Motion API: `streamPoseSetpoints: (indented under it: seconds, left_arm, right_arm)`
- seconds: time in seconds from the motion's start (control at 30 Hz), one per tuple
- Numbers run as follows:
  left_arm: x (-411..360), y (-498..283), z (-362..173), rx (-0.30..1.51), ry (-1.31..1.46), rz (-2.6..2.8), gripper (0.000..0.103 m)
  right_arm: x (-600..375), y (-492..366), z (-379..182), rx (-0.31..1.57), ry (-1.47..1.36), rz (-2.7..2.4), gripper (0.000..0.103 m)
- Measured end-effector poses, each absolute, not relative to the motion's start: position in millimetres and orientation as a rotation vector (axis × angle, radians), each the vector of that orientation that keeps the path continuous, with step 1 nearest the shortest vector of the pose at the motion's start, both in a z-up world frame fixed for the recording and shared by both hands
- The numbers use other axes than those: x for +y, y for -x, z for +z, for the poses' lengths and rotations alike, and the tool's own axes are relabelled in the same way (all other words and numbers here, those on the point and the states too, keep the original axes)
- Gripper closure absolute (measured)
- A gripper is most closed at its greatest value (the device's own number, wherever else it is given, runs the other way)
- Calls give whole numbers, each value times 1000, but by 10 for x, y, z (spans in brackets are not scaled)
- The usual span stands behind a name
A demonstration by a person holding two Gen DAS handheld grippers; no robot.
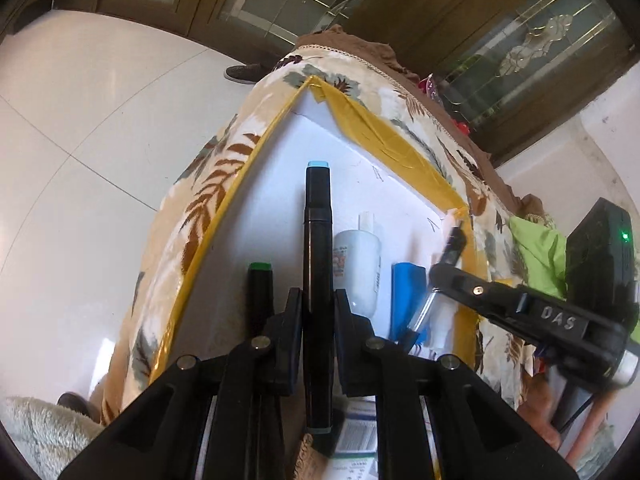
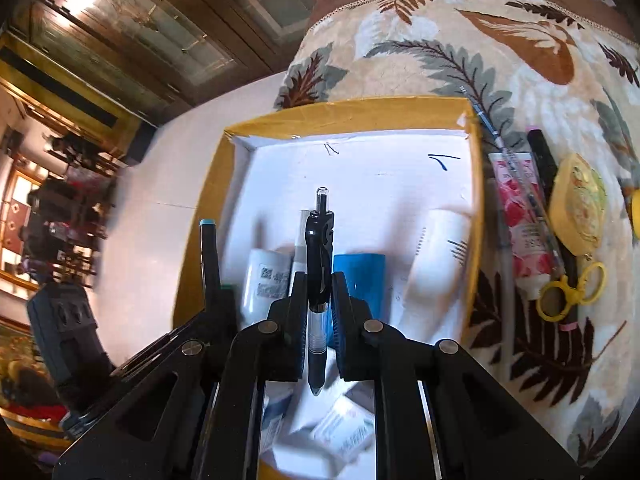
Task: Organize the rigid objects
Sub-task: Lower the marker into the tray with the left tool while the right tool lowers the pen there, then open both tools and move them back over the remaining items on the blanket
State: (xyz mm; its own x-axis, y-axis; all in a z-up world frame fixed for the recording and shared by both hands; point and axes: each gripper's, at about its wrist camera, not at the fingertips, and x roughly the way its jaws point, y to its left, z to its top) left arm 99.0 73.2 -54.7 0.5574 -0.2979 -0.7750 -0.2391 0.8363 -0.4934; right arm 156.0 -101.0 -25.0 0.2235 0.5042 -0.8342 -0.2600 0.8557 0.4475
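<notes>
My left gripper [image 1: 317,294] is shut on a long black marker [image 1: 318,216] with a pale blue end, which points forward over a white box with a yellow taped rim [image 1: 384,136]. In the box lie a green-capped marker [image 1: 260,280], a white bottle [image 1: 358,264] and a blue object [image 1: 406,292]. My right gripper [image 2: 319,280] is shut on a black click pen [image 2: 320,236] with a clear barrel, held above the same box [image 2: 352,114]. Each gripper shows in the other's view: the right gripper [image 1: 442,276] at the box's right side, the left gripper [image 2: 218,304] at its left.
The box rests on a leaf-patterned blanket [image 2: 460,40]. Right of the box lie a pink flowered tube [image 2: 520,220], a black marker [image 2: 544,164], a yellow round tin [image 2: 578,200] and yellow scissors [image 2: 568,292]. Small printed cartons [image 2: 344,424] lie below my right gripper. White floor tiles [image 1: 80,140] lie left.
</notes>
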Motion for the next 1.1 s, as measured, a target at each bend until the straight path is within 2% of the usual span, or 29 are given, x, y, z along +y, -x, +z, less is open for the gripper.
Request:
streamPoseSetpoints:
  seconds: [0.57,0.6,0.7,0.73,0.77,0.83,0.93,1.1]
  left_arm:
    - [611,-1007,-639,999,548,-1,88]
    - [606,-999,-629,996,540,3,86]
    - [595,-952,-572,961,535,-6,65]
    - [581,-932,-548,951,534,-13,59]
    - [561,-912,-521,940,527,-18,56]
    - [501,-864,-451,916,486,-17,44]
    - [462,-794,-348,863,464,-18,39]
    - [471,-745,-248,807,464,-12,37]
  right_arm:
    - [-745,-1495,-451,1230,-151,516,90]
    - [-756,-1492,-444,1232,-159,518,90]
    - [-790,-1505,-390,1226,-177,506,88]
    - [-812,-1511,-364,1218,-188,505,78]
    - [-843,-1507,-333,1208,-201,500,62]
    - [-915,-1501,-266,1184,-226,485,51]
    - [-1069,-1504,-166,1193,-255,453,51]
    - [-1618,-1639,174,1112,-425,379,51]
